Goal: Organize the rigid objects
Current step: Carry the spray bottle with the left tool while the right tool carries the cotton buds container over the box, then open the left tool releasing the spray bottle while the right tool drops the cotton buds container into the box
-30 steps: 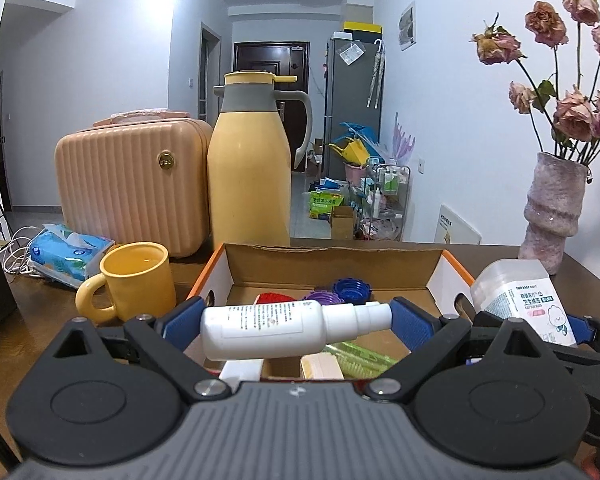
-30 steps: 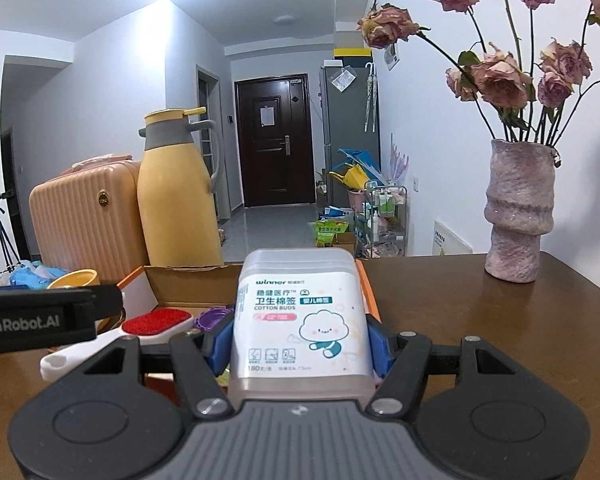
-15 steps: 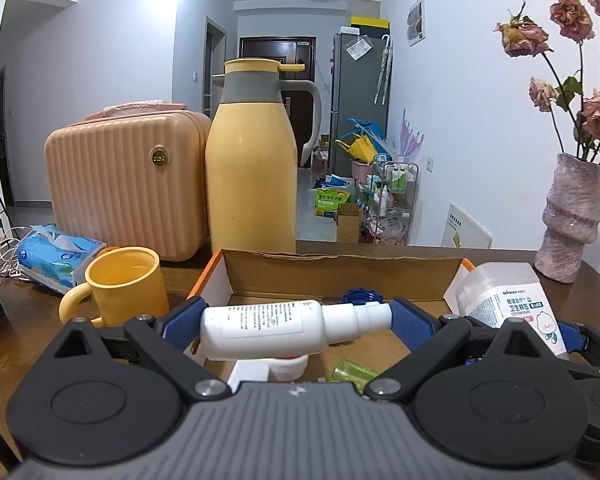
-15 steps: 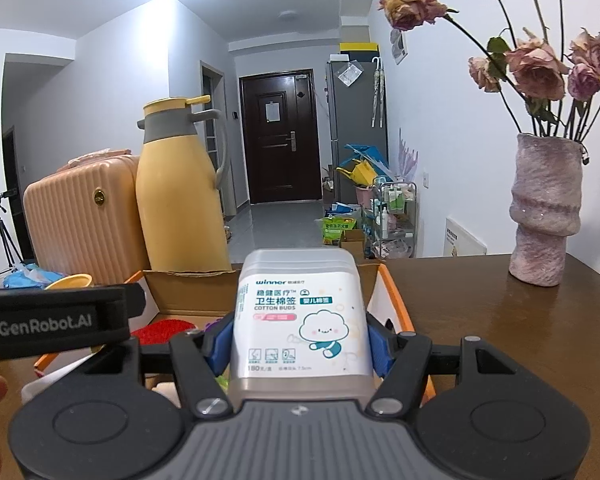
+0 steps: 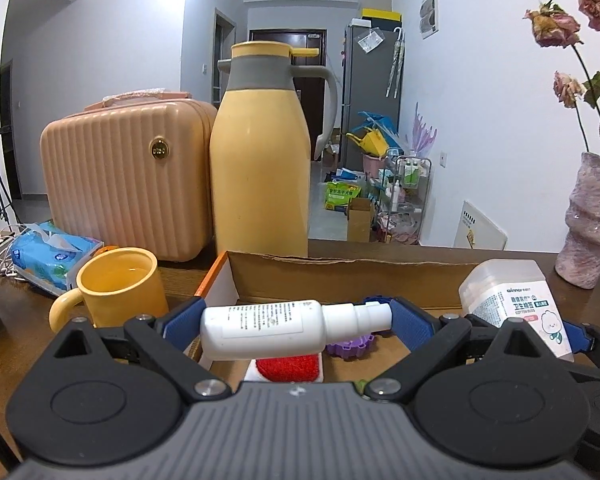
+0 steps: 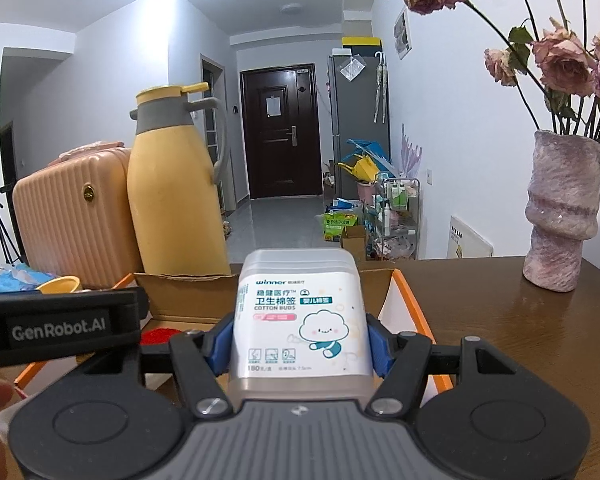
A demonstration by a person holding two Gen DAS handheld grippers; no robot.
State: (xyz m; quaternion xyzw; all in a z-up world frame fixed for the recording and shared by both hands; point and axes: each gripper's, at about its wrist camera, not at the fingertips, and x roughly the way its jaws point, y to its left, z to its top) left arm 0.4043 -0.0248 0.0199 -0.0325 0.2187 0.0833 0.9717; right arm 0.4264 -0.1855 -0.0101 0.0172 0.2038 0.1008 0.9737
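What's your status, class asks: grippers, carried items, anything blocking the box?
Left gripper shut on white spray bottle. Right gripper shut on cotton buds box. Both over cardboard box; red brush and purple piece already inside.

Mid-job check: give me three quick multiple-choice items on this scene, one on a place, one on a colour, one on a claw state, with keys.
1. The ribbed peach suitcase stands where?
A. left of the tall yellow thermos jug
B. inside the open cardboard box
C. beside the pink vase

2. The mug is:
A. blue
B. yellow
C. white

3. The left claw is:
A. empty
B. shut on the white spray bottle
C. holding the mug

Key: A, they stand side by side; B, yellow body and handle; B, pads press both bottle ends.
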